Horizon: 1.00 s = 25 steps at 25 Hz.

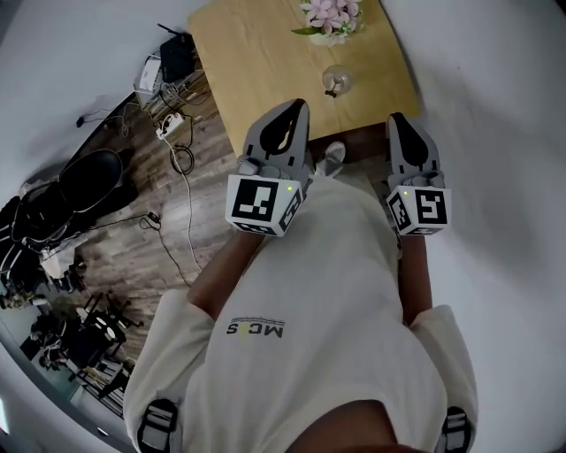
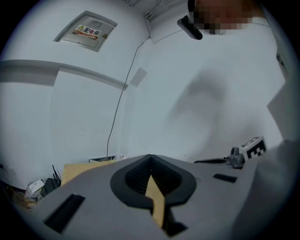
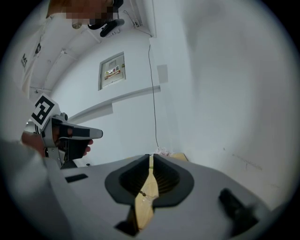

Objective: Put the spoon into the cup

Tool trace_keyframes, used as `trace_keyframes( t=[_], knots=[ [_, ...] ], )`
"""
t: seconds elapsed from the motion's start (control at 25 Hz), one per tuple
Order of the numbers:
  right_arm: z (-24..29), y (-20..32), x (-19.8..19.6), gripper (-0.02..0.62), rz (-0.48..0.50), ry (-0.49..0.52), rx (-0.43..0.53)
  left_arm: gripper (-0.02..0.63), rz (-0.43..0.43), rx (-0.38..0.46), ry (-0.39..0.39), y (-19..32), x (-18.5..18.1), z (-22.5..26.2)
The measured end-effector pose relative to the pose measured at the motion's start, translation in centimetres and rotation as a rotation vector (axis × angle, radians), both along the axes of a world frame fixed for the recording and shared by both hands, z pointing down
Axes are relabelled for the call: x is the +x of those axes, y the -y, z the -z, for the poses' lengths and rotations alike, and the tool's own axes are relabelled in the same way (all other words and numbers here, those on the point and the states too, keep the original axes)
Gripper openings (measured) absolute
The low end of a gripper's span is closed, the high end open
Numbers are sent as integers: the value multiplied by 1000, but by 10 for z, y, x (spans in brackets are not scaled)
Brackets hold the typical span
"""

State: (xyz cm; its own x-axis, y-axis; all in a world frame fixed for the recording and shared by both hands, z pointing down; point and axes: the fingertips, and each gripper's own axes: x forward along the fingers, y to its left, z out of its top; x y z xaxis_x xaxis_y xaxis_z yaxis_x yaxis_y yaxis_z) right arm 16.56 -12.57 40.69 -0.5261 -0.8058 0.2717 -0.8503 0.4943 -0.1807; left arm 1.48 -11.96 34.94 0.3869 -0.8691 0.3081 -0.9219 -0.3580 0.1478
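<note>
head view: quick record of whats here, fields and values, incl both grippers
table: wooden table, ahead of the person
cup: clear glass cup on the table, toward its near edge
spoon: cannot be made out at this size
flowers: pink flowers at the table's far edge
left gripper: fingers together, nothing between them, pointing toward the table
right gripper: fingers together, nothing between them, beside the left one
floor: cables lie left of the table
</note>
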Motion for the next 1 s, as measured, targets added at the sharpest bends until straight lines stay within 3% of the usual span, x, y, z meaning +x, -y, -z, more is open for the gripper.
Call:
trace_keyframes(
  t=[0.52, 1.0],
  knots=[
    [31, -10, -18, 44, 120, -56, 52, 11, 92, 30, 1, -23, -34, 18],
    [48, -8, -37, 44, 233, -92, 58, 11, 69, 12, -7, -18, -29, 14]
  ],
)
